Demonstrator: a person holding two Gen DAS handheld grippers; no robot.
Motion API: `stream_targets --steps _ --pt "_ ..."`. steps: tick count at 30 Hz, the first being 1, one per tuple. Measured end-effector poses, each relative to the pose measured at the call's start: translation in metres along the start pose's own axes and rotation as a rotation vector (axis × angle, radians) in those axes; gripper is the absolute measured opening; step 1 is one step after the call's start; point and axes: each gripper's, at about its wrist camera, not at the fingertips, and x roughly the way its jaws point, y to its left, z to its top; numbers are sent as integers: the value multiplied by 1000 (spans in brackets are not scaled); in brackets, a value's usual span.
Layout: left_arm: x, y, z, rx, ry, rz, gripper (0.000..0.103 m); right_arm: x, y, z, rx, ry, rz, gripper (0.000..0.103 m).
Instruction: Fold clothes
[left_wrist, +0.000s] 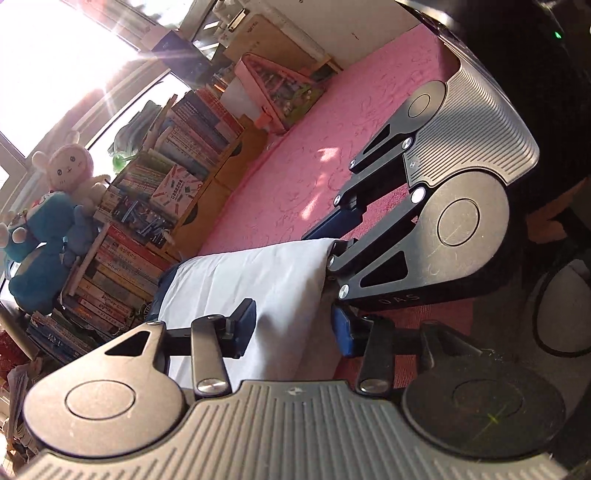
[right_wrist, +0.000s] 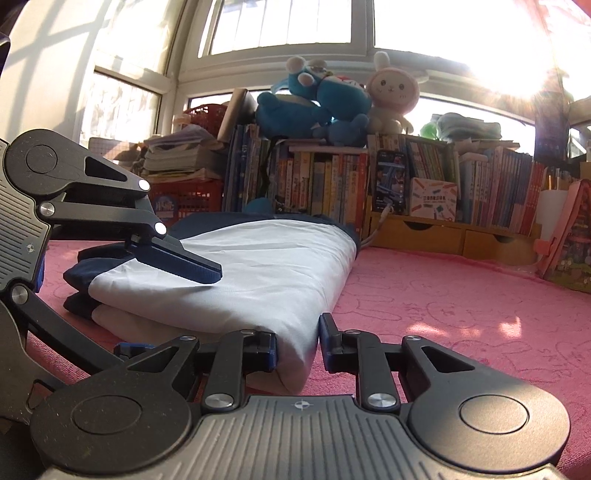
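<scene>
A folded white garment (left_wrist: 258, 280) with navy trim lies on a pink mat (left_wrist: 314, 122). My left gripper (left_wrist: 293, 328) straddles its near end with the jaws apart: one pad lies over the cloth and the other stands just clear of its edge. In the right wrist view its upper finger (right_wrist: 184, 260) rests over the top of the garment (right_wrist: 240, 280), while the lower one is mostly hidden beneath. My right gripper (right_wrist: 298, 345) is shut on the garment's near corner. The left wrist view shows the right gripper (left_wrist: 328, 240) at the cloth's far edge.
Along the mat's (right_wrist: 461, 314) far side stand rows of books (right_wrist: 332, 177), a wooden drawer unit (right_wrist: 424, 232), a red basket (right_wrist: 184, 195) and plush toys (right_wrist: 332, 96). A pink toy case (right_wrist: 569, 240) stands at the right. A dark sleeve (left_wrist: 535, 74) is behind the right gripper.
</scene>
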Motion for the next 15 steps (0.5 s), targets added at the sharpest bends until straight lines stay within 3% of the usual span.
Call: stream_targets --steps 3,5,7,15 --pt "0 1 3 10 10 15 31 -1 1 -1 -7 -1 -2 23" --pt "2 -2 3 33 21 29 15 -2 2 -1 -11 -2 -4 23" --pt "4 -6 2 50 34 40 8 -2 3 -1 -10 0 -14 22" --pt "-1 4 -18 -31 170 79 4 -6 6 2 30 10 -73 18"
